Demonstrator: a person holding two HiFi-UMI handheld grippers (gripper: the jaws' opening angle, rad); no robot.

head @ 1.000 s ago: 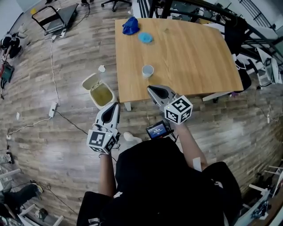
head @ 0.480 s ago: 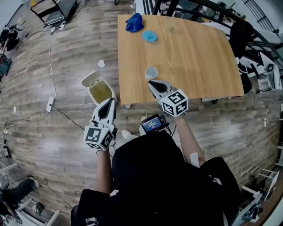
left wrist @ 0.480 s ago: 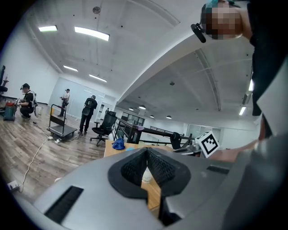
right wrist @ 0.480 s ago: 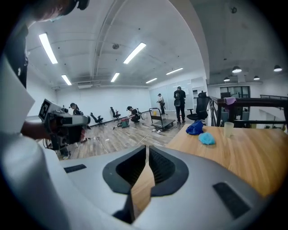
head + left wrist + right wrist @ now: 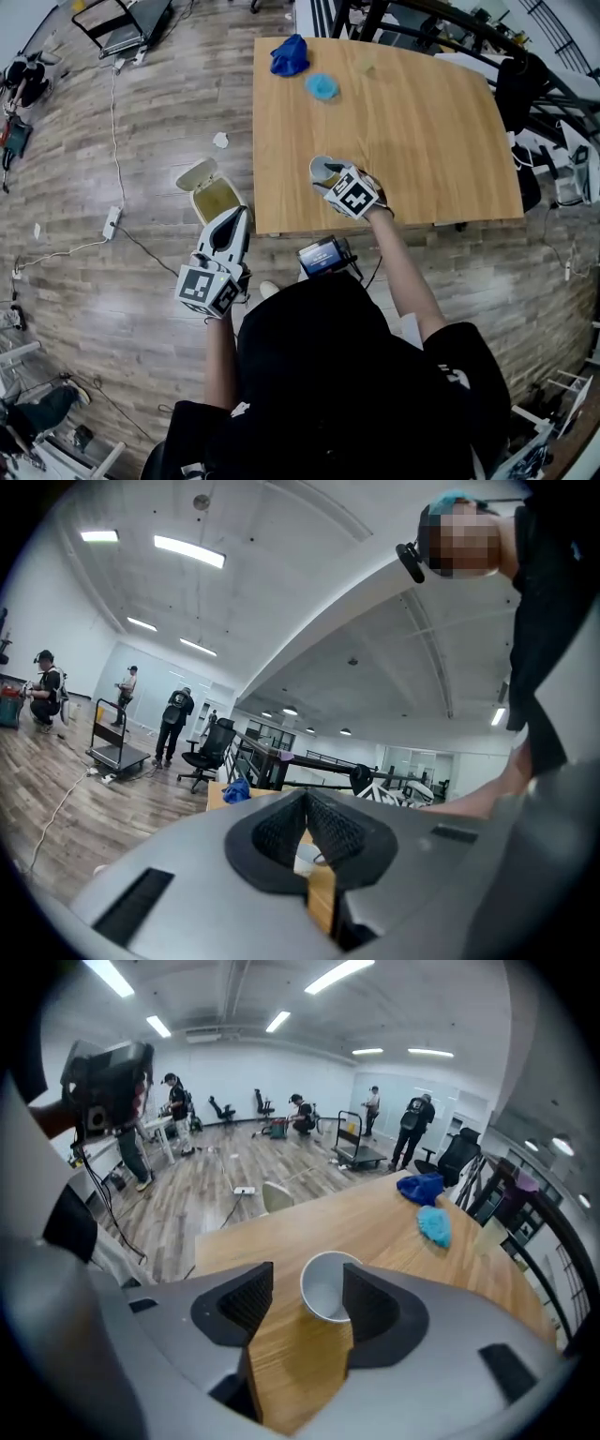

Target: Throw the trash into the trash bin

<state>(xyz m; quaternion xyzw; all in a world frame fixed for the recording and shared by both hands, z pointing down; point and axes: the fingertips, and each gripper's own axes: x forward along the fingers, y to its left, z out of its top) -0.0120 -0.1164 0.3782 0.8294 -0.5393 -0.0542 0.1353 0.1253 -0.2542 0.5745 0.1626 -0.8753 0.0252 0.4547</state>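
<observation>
Head view, cup: the paper cup (image 5: 318,166) stands upright on the bench (image 5: 422,122) near its front edge; the right gripper (image 5: 328,176) is poised over it, tilted downward
Head view, bin: the bin (image 5: 215,200) sits on the floor left of the bench with its lid up, well apart from the cup; the left gripper (image 5: 236,216) hangs just beside it
Right gripper view, fingers: the fingers (image 5: 246,1299) are opening wide; the cup is between them, unpressed, just beside the finger at the picture's right
Right gripper view, risk: closing off-centre could push or tip the light cup; too hard a squeeze would likely crush it
Left gripper view, fingers: the fingers (image 5: 281,829) are closed together with nothing between them
Left gripper view, risk: the bin's mouth looks small; a loose grip or early release could drop the cup on the floor; the left gripper near the bin might block the way
</observation>
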